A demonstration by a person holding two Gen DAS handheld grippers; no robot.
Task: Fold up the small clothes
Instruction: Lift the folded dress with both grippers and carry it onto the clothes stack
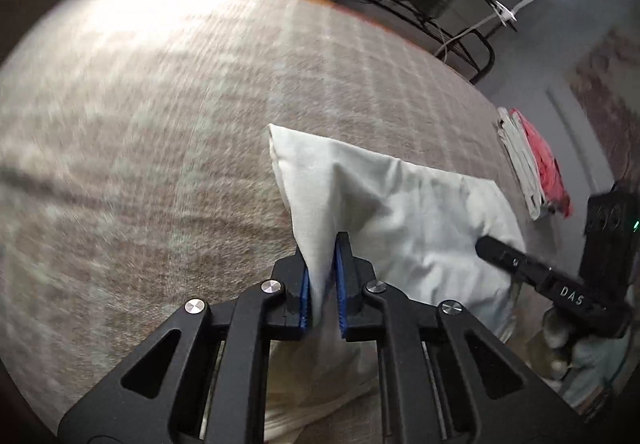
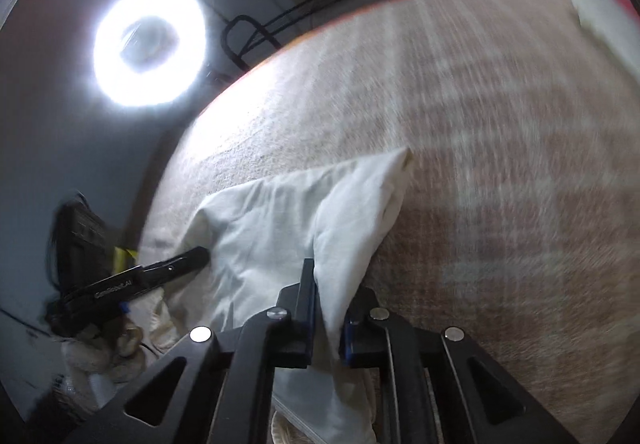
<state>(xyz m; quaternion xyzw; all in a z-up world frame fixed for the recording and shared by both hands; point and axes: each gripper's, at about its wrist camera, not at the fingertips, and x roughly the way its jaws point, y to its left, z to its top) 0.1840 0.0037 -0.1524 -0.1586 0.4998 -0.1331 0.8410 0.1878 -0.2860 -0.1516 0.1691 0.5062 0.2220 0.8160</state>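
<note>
A white garment (image 1: 400,211) lies on the beige woven table cover, its near edge lifted off the surface. My left gripper (image 1: 323,244) is shut on the garment's left near corner, cloth pinched between the blue pads. In the right wrist view the same white garment (image 2: 280,219) stretches leftward, and my right gripper (image 2: 328,284) is shut on its right near corner. The right gripper (image 1: 520,268) also shows as a black bar at the right edge of the left wrist view. The left gripper (image 2: 160,272) reaches in from the left of the right wrist view.
A folded stack of white and red clothes (image 1: 532,167) lies at the table's right edge, also seen blurred as the clothes stack (image 2: 600,11). A ring light (image 2: 150,45) glares beyond the table. Black cables (image 1: 440,31) run behind the far edge. Cover (image 1: 140,123) spreads wide to the left.
</note>
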